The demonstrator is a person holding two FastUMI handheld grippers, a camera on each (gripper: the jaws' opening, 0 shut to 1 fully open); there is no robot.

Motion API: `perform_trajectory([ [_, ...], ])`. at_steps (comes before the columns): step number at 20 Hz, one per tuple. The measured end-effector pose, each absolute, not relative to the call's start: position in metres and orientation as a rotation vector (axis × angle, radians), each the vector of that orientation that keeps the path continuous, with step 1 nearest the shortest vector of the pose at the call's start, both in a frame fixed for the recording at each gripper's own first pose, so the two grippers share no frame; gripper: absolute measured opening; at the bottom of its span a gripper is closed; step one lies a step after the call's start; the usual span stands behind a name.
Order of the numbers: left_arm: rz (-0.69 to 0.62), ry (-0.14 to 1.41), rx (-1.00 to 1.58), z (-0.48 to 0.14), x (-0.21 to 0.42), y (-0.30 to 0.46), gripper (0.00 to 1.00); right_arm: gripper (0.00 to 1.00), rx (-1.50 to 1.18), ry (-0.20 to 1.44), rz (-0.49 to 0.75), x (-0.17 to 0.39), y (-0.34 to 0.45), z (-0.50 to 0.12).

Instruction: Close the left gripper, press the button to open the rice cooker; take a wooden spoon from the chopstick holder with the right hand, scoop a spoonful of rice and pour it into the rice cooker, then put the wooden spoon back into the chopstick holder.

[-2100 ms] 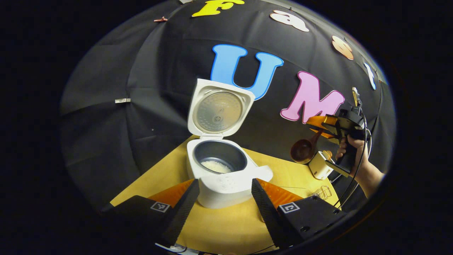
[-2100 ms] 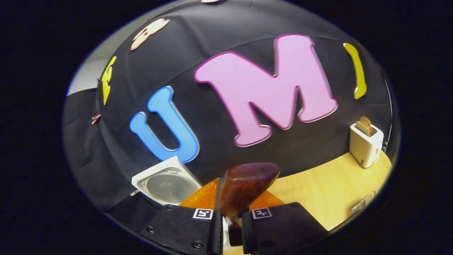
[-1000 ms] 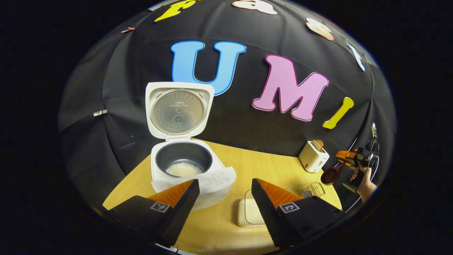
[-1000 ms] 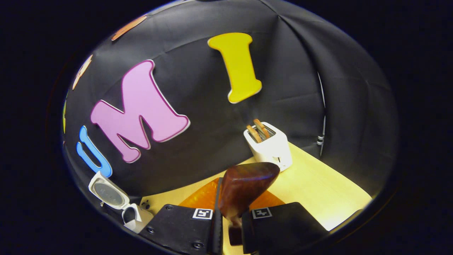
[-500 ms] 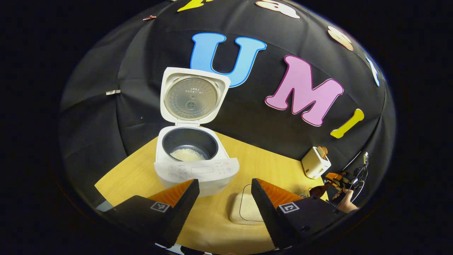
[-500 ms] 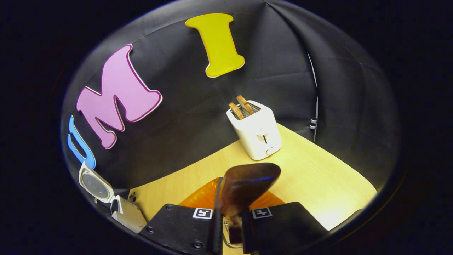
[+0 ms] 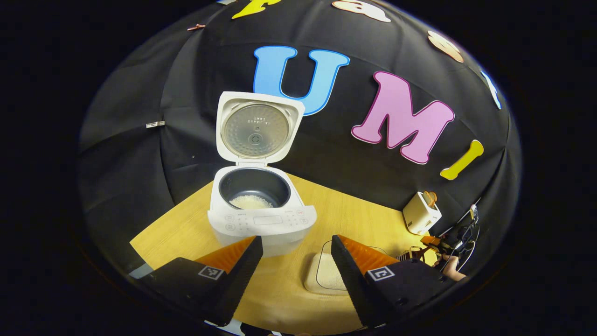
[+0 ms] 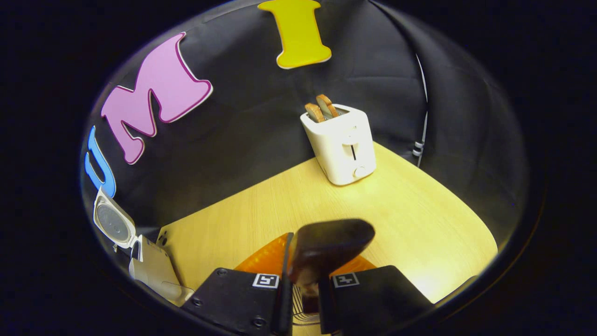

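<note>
Your right gripper [image 8: 305,298] has its two fingers pressed narrow on the handle of the wooden spoon [image 8: 329,247], whose dark bowl rises just above the fingertips and tilts toward the right of the right gripper view. Directly under the fingers, the wire rim of the chopstick holder [image 8: 303,313] peeks through the gap, so the spoon sits right over it; whether the handle already touches the wire you cannot tell from here. Beyond the spoon, the wooden table [image 8: 419,219] runs out to its far edge, where a white toaster [image 8: 340,142] stands upright with two slices of bread in its slots. Toward the table's left end the rice cooker [image 8: 149,266] shows with its lid up. Your left gripper [image 7: 297,252] hangs with its fingers spread wide and nothing between them, held back above the table's near edge. In the left gripper view the rice cooker stands straight ahead near the far left corner, lid raised upright, a low heap of rice [image 7: 251,201] in the dark inner pot. Just beside the left gripper's right finger a shallow tray of rice [image 7: 324,275] lies near the front edge. Farther right, near the table's right edge, a hand [image 7: 450,270] holds the right gripper low over the wire holder.
</note>
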State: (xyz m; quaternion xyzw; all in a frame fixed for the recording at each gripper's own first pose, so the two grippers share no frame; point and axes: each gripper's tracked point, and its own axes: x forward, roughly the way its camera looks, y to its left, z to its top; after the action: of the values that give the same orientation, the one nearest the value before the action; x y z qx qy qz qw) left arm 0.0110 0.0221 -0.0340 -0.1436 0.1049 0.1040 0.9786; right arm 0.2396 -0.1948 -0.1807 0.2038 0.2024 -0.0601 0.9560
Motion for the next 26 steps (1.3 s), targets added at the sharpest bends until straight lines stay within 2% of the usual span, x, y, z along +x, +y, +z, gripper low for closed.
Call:
perform_trajectory([
  [2, 0.229, 0.203, -0.288, -0.031, 0.012, 0.026, 0.95, 0.27, 0.398, 0.413, -0.141, 0.236, -0.203, -0.183],
  [4, 0.238, 0.182, -0.317, -0.022, 0.013, 0.031, 0.96, 0.34, 0.396, 0.429, -0.156, 0.234, -0.209, -0.184],
  [5, 0.236, 0.169, -0.331, -0.014, 0.016, 0.034, 0.96, 0.31, 0.396, 0.438, -0.165, 0.231, -0.212, -0.184],
  [6, 0.229, 0.155, -0.336, -0.008, 0.018, 0.039, 0.96, 0.41, 0.397, 0.439, -0.169, 0.228, -0.211, -0.181],
  [7, 0.223, 0.139, -0.331, 0.0, 0.02, 0.046, 0.96, 0.6, 0.392, 0.432, -0.177, 0.226, -0.211, -0.176],
  [8, 0.218, 0.123, -0.32, 0.007, 0.023, 0.053, 0.95, 0.7, 0.381, 0.43, -0.192, 0.221, -0.212, -0.173],
  [9, 0.219, 0.112, -0.307, 0.013, 0.026, 0.062, 0.96, 0.98, 0.378, 0.429, -0.204, 0.216, -0.213, -0.167],
  [14, 0.234, 0.048, -0.306, 0.054, 0.04, 0.11, 0.96, 0.98, 0.334, 0.38, -0.283, 0.182, -0.22, -0.13],
  [15, 0.237, 0.039, -0.305, 0.063, 0.044, 0.12, 0.92, 0.99, 0.31, 0.363, -0.303, 0.174, -0.225, -0.121],
  [16, 0.236, 0.025, -0.3, 0.073, 0.049, 0.13, 0.95, 0.99, 0.299, 0.341, -0.315, 0.166, -0.227, -0.11],
  [19, 0.24, -0.048, -0.245, 0.118, 0.061, 0.16, 0.95, 0.98, 0.277, 0.303, -0.353, 0.139, -0.235, -0.086],
  [26, 0.341, -0.164, -0.165, 0.203, 0.119, 0.246, 0.95, 0.99, 0.129, 0.222, -0.495, 0.073, -0.254, -0.054],
])
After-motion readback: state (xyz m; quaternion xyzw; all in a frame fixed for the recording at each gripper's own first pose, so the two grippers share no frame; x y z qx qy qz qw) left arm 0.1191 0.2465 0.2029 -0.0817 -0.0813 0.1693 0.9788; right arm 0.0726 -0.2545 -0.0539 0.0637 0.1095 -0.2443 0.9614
